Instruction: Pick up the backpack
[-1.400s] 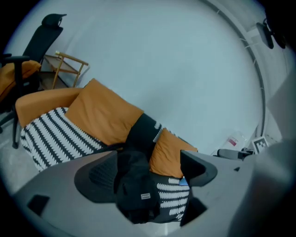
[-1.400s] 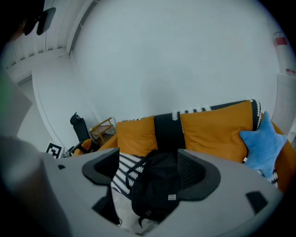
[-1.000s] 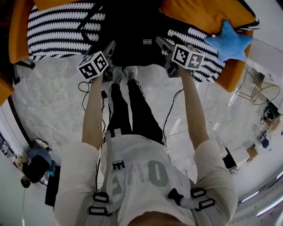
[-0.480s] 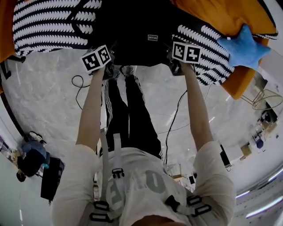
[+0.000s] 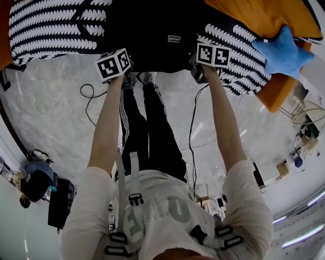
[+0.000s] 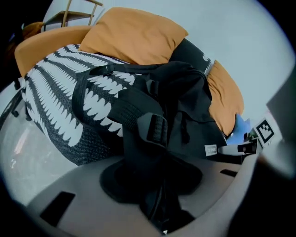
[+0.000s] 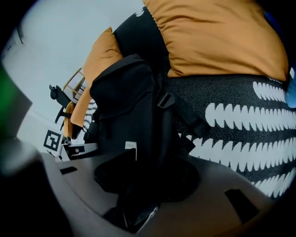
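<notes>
— What lies ahead of us?
— The orange sofa [image 5: 277,91] fills twelve o'clock, with its black-and-white patterned throw [image 5: 56,25] spread from ten to two. The black backpack [image 5: 152,35] sits on that throw at twelve, against the orange cushions.
— And the smaller things?
— A blue star cushion [image 5: 282,51] at two. Our left gripper [image 6: 159,194] at eleven and right gripper [image 7: 138,199] at one flank the backpack. Both pairs of jaws are closing, each with black backpack fabric bunched between them.

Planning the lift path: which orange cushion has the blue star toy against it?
The orange cushion at the head view's upper right: the blue star lies at its edge. The other orange cushion, left of the backpack, has none.
</notes>
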### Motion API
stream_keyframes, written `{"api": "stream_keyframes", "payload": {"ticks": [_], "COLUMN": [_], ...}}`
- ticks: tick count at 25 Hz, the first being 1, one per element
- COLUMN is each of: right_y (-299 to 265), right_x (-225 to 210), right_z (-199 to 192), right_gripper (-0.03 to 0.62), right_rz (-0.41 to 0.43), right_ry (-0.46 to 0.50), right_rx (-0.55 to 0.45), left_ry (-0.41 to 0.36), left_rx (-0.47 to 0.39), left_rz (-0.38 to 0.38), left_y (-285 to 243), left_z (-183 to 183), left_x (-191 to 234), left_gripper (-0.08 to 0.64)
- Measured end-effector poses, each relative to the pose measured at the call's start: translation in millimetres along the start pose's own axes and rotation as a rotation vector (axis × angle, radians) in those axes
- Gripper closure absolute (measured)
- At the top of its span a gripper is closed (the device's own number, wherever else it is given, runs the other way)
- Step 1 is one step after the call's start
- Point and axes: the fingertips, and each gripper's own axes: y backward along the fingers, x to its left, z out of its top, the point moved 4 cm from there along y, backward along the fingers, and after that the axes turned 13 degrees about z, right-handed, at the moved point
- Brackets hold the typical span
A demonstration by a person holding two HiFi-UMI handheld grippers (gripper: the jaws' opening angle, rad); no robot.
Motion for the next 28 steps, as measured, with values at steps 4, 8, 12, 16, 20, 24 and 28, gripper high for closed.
{"api": "stream_keyframes", "payload": {"ticks": [4, 8, 12, 16, 20, 24, 28], "right_y": [-3, 1, 7, 22, 46, 76, 111], "right_x": [3, 9, 20, 35, 62, 92, 125], "right_z": [1, 3, 6, 15, 33, 53, 77], "right_gripper": [0.470, 0.490, 0.502, 0.506, 0.509, 0.510, 0.511], "right_rz": [-0.007, -0.035, -0.076, -0.088, -0.101, -0.108, -0.116], "right_ry": [0.011, 0.045, 0.075, 0.083, 0.111, 0.143, 0.177], "right_rx": [0.002, 0.008, -0.013, -0.046, -0.075, -0.115, -0.176], "left_ry": [-0.028, -0.073, -0.120, -0.144, -0.146, -0.148, -0.165], "left_rx": [-0.005, -0.030, -0.068, -0.106, -0.145, -0.199, -0.268], "left_rz": [-0.001, 0.013, 0.026, 0.026, 0.024, 0.012, -0.007], "left_y": [1, 10, 25, 46, 76, 113, 153], "left_z": [2, 3, 13, 29, 50, 76, 109], "left_x": [-1, -8, -14, -21, -29, -39, -52], "left_gripper": [0.440, 0.460, 0.483, 0.491, 0.494, 0.497, 0.499]}}
